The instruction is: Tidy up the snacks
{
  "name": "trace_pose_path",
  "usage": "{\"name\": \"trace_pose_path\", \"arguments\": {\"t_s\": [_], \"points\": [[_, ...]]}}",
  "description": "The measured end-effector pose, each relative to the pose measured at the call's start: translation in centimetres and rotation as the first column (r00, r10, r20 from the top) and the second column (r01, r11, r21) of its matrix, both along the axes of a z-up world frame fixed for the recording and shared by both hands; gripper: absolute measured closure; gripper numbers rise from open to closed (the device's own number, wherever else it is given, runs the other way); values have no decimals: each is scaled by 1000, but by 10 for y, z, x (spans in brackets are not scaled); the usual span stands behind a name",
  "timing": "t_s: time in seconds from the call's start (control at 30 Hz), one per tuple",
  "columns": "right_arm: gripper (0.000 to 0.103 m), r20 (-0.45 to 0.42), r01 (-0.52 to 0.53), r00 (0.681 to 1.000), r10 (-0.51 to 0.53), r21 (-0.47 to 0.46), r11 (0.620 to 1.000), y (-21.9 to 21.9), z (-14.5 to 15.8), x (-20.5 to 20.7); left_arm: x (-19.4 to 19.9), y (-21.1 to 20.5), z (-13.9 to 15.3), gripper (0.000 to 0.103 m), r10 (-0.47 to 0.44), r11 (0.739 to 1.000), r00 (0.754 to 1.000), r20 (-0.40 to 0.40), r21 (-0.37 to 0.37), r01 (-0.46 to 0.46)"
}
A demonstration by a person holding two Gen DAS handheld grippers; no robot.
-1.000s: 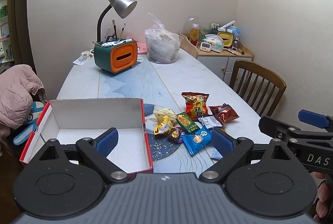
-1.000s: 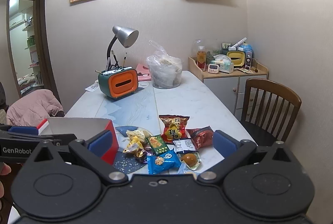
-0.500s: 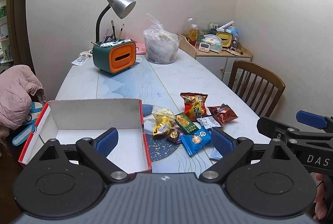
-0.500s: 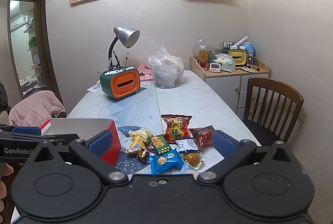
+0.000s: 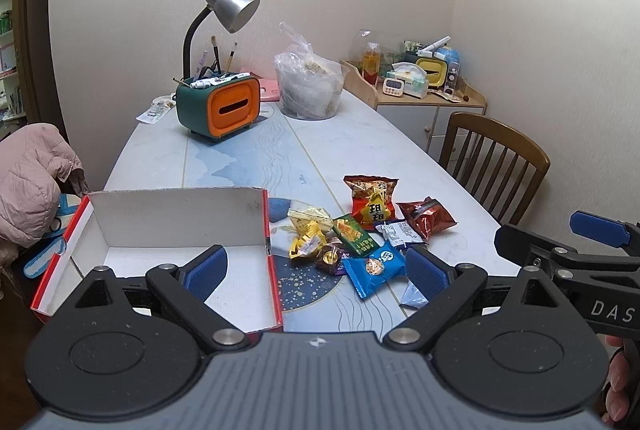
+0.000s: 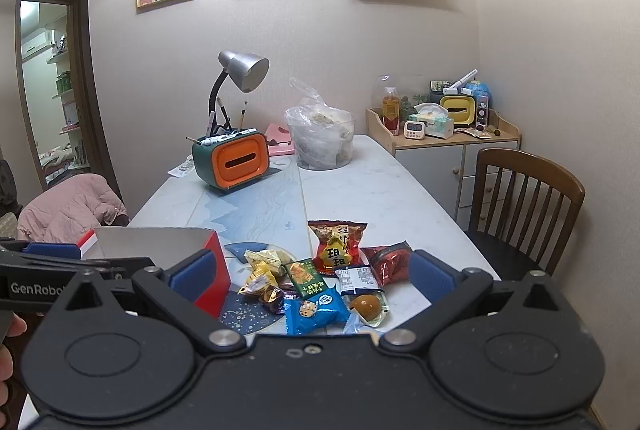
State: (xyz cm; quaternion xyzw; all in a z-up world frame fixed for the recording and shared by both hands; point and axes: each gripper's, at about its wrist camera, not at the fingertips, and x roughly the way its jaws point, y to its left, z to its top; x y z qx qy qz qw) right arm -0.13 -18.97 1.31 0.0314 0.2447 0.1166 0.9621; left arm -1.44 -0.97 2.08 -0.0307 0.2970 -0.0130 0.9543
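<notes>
Since packets are small crinkly foil or film, expect light, soft, slippery handling; judge best hold across flat sealed edge, gentle squeeze so contents not crushed. Snack pile (image 6: 320, 278) loose on table (image 6: 400, 190), just right of red-sided box (image 5: 176, 230), which looks bare inside. Blue cookie packet (image 6: 316, 312) nearest, red bag (image 6: 336, 250) behind, gold wrappers left. Left gripper (image 5: 316, 268) spread wide, holding nothing. Right gripper (image 6: 312, 276) likewise wide, nothing held, above pile's near edge.
</notes>
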Motion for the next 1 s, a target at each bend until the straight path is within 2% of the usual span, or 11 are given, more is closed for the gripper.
{"name": "trace_pose_path", "arguments": {"t_s": [0.23,0.43,0.57,0.7,0.77,0.87,1.0], "points": [[0,0,-34,999,34,6,999,-19,-2,15,15,-15,-4,6,38,999,999,-20,-4,-38],[1,-16,-89,996,89,0,996,-38,-10,36,34,-31,-18,6,74,997,994,-81,-8,-75],[3,-66,-155,986,154,-8,988,-48,-23,54,51,-41,-30,6,93,996,987,-133,0,-94],[3,-137,-248,960,244,-9,969,-58,-43,75,69,-49,-47,6,99,995,976,-194,2,-101],[4,-168,-303,941,294,-29,953,-60,-56,83,79,-55,-56,6,65,998,975,-212,17,-63],[5,-216,-396,903,372,-81,914,-62,-76,93,95,-70,-69,6,-34,996,971,-237,70,53],[6,-276,-482,856,438,-114,869,-65,-97,109,115,-87,-83,7,-161,972,950,-266,125,200]]}}
